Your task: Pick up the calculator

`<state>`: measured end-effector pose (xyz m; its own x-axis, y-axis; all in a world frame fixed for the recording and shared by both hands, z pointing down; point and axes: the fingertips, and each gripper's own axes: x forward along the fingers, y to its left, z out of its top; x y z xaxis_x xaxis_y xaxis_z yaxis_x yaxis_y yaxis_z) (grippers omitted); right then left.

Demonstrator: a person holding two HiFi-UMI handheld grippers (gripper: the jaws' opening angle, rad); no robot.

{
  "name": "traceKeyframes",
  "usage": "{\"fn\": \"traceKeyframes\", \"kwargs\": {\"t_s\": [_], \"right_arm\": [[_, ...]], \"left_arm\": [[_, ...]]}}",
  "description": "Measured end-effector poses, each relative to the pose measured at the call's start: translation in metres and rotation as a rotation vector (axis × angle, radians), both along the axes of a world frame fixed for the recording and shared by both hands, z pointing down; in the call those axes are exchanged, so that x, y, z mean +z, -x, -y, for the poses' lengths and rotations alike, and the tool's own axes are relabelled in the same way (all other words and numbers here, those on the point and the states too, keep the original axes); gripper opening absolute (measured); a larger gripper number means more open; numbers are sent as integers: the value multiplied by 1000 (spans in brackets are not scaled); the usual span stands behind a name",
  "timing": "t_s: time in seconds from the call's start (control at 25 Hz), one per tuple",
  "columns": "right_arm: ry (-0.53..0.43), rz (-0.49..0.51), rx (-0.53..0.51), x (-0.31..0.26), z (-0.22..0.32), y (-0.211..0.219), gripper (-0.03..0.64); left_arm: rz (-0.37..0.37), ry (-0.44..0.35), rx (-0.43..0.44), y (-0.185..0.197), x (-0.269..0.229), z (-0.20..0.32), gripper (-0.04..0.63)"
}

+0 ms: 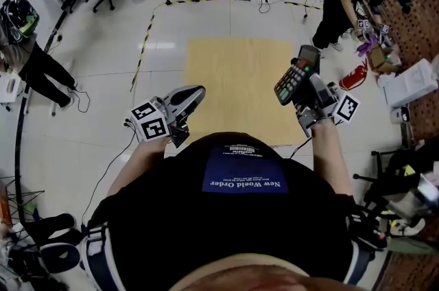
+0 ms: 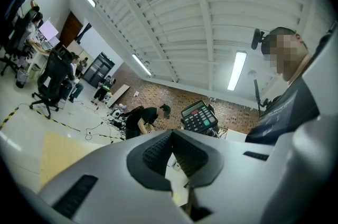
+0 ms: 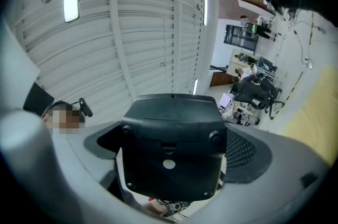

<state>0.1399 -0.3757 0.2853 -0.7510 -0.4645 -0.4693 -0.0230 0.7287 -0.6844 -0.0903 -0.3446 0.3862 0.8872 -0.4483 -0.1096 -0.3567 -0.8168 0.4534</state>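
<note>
right tongs (image 3: pixel 171 165): clamped on the calculator (image 3: pixel 171 149), whose black back fills the gap between the jaws | left tongs (image 2: pixel 171 136): jaws pressed together, nothing held | calculator: held up in the air, well apart from the left tongs, keypad turned toward them

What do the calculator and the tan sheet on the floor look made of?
The calculator looks like moulded plastic: matte black back, hatch seam, round feet. The tan sheet may be plywood or board: flat, matte, straight-edged; unsure.
</note>
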Motion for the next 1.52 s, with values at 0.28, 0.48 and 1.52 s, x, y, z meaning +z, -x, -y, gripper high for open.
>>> {"fn": "traceKeyframes", "kwargs": {"t_s": [0.28,0.48,1.52], "right_arm": [[-3,-1,-2,-1,-1,0,569],[-3,2,-2,-1,-1,0,569],[14,9,2,0,0,4,569]], "left_arm": [[2,1,10,-2,0,-1,6],[4,2,16,-3,0,0,6],[3,16,32,-3,4,1,6]]}}
